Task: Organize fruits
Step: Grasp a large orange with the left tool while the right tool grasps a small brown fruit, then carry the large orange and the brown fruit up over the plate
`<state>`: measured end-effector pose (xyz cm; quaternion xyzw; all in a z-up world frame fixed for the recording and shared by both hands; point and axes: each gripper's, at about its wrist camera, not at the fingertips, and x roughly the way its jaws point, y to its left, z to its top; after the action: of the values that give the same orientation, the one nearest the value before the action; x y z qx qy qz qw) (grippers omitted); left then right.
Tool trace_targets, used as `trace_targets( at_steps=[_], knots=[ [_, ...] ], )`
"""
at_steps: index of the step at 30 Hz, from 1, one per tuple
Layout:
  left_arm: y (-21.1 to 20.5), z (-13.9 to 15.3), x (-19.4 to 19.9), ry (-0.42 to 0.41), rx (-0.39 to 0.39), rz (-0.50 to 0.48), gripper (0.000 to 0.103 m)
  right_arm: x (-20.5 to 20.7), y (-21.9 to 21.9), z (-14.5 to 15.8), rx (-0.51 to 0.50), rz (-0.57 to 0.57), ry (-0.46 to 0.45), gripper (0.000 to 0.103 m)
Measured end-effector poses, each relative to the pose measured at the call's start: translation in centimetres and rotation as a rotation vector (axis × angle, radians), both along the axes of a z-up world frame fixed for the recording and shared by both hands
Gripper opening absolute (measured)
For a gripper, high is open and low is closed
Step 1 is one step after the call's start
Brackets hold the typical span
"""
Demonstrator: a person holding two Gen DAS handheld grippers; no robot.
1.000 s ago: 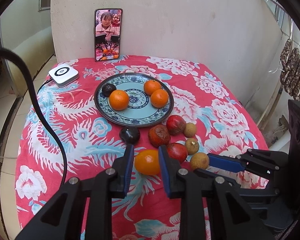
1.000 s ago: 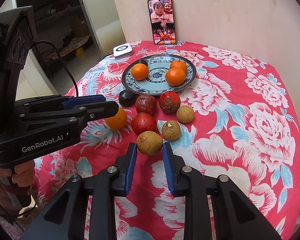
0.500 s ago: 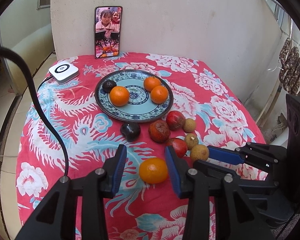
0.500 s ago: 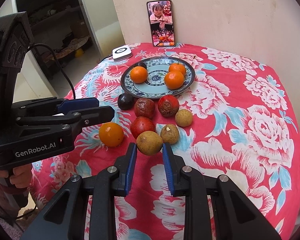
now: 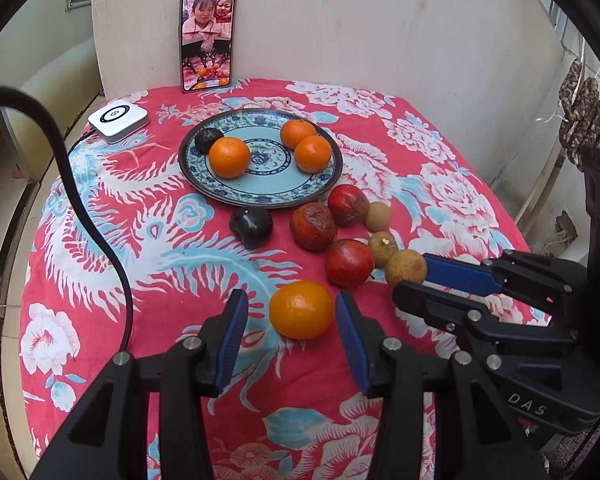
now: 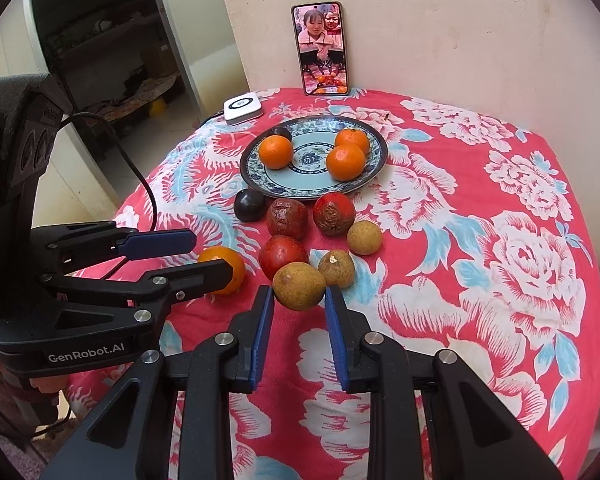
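Glossy ceramic plate [image 5: 332, 184]; matt cloth tablecloth [image 5: 440, 184]; wrinkled red fruit [image 5: 312, 226].

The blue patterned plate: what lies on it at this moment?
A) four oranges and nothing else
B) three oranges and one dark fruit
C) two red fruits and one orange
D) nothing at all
B: on the plate lie three oranges and one dark fruit at its far left rim; the red fruits and a fourth orange lie on the tablecloth.
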<state>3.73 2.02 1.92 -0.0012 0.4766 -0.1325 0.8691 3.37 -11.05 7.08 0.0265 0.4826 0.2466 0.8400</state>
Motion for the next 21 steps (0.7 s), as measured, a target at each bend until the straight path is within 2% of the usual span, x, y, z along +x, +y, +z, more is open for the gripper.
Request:
trace_targets(
  at_steps=[12, 15, 21],
  knots=[
    [-0.06, -1.13, 0.09, 0.017, 0.009, 0.007, 0.047, 0.15, -0.32, 0.03, 0.01, -0.009, 0.0, 0.028],
    [-0.04, -1.04, 0.07, 0.015, -0.009, 0.001, 0.037, 0.17, -0.35, 0.03, 0.011, -0.01, -0.001, 0.028],
    [0.0, -0.8, -0.08, 0.013, -0.012, 0.007, 0.036, 0.21, -0.49, 0.15, 0.011, -0.014, -0.002, 0.028]
  ],
)
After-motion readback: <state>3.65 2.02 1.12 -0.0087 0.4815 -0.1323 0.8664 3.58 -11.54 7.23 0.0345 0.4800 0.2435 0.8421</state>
